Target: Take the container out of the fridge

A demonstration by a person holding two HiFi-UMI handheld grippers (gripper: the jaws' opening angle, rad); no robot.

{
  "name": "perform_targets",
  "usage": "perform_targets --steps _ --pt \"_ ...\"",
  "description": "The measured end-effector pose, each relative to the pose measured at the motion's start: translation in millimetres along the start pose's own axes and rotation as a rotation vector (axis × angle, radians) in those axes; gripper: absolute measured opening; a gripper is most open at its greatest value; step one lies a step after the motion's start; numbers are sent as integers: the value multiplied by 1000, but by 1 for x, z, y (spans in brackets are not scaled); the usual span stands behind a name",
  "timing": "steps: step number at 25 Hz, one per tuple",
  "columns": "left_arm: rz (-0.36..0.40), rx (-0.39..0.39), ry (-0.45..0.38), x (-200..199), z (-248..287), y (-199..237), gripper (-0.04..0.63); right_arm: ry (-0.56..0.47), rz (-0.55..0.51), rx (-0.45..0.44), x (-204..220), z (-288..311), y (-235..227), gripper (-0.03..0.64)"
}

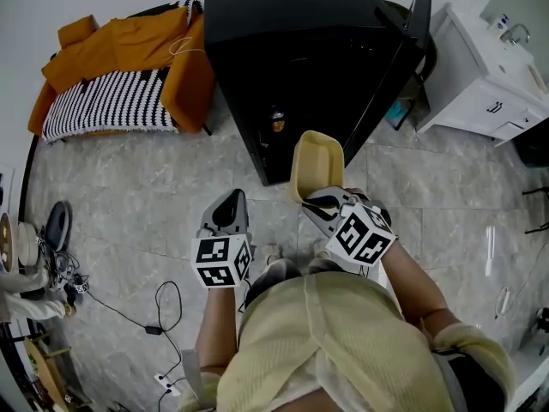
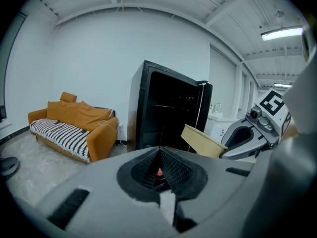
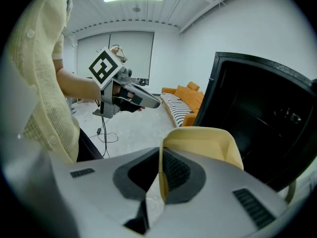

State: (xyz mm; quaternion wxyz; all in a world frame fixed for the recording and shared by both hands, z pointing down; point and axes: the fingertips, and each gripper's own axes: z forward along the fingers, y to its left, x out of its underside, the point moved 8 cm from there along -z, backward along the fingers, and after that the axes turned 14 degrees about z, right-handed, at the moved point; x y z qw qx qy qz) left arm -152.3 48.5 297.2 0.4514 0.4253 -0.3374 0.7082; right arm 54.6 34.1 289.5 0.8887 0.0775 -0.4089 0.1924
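The right tool [image 1: 319, 202] is clamped on the rim of the pale yellow container [image 1: 317, 163], held just outside the open black fridge [image 1: 292, 75]; the left tool [image 1: 227, 211] has jaws together, empty

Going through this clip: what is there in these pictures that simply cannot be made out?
Fridge interior: dark in every view; a small item on a shelf, head view, is too small to name.
Container: its lower end is hidden under the right tongs, head view.
Reddish speck beyond the left tongs: left gripper view, mostly hidden by their pads.
White cabinet: cut off by the head view's right edge.
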Motion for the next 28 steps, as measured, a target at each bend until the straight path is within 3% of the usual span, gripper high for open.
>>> perform_targets --steps 9,28 --pt "-11 21 26 14 -6 -11 21 -22 43 16 4 -6 3 34" --pt "-8 48 -7 13 -9 -21 21 -30 56 10 2 -5 3 34"
